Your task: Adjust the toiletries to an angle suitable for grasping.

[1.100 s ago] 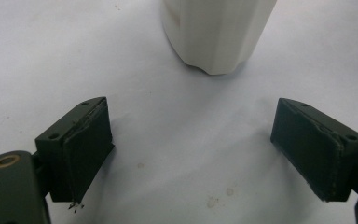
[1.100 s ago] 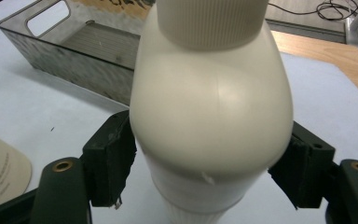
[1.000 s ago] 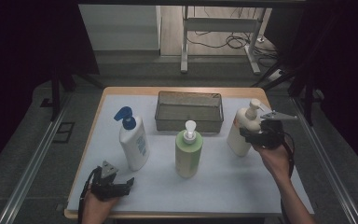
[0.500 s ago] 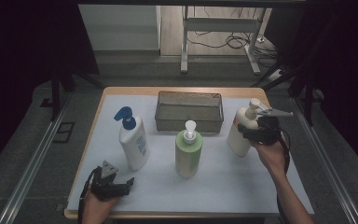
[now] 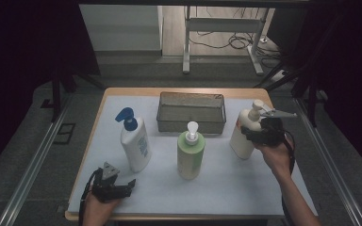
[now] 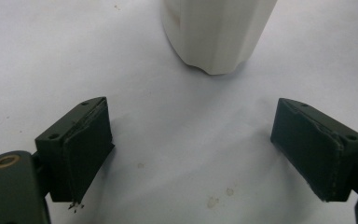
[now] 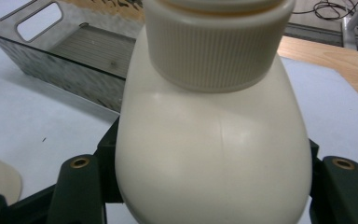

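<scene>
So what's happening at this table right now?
A person works two handheld grippers. The right gripper has its jaws around the cream pump bottle; they have just been closing on its body, and the bottle stands upright right of the mesh basket. The left gripper rests open at the near edge, beside the blue-pump bottle. A green bottle stands mid-table.

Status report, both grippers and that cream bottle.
Right gripper jaws closing around the cream pump bottle. Left gripper open, idle. Nothing blocks the basket.
</scene>
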The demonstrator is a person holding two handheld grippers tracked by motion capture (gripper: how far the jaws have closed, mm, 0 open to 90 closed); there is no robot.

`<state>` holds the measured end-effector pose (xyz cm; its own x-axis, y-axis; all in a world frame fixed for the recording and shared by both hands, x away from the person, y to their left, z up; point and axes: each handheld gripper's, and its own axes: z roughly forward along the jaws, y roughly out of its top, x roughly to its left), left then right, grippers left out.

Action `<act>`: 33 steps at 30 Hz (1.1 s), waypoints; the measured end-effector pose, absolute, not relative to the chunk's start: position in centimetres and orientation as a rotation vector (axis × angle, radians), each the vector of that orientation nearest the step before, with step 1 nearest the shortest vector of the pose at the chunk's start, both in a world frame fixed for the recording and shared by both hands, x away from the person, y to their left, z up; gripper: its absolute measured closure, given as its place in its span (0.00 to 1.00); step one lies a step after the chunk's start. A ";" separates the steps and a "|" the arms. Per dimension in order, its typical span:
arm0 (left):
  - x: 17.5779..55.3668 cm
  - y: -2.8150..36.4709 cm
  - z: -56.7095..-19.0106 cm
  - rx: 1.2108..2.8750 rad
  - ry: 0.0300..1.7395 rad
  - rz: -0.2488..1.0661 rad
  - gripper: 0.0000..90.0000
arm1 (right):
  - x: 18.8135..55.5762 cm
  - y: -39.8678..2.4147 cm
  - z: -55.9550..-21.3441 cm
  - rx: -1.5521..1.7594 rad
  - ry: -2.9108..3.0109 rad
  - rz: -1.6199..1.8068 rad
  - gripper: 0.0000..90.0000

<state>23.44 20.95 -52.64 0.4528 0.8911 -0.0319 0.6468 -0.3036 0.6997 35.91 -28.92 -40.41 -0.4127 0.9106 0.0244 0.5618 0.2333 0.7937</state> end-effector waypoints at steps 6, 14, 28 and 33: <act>23.4 20.9 -52.6 2.054 1.281 0.484 0.13 | 35.2 -28.9 -39.8 1.330 2.095 1.047 0.41; 23.5 21.0 -52.6 2.057 1.277 0.486 0.13 | 34.0 -28.8 -38.1 1.290 2.120 1.058 0.41; 23.5 20.9 -52.7 2.052 1.279 0.488 0.13 | 32.8 -28.0 -35.3 1.229 2.154 1.118 0.41; 23.5 20.9 -52.6 2.053 1.279 0.486 0.13 | 32.8 -27.5 -34.4 1.214 2.165 1.142 0.41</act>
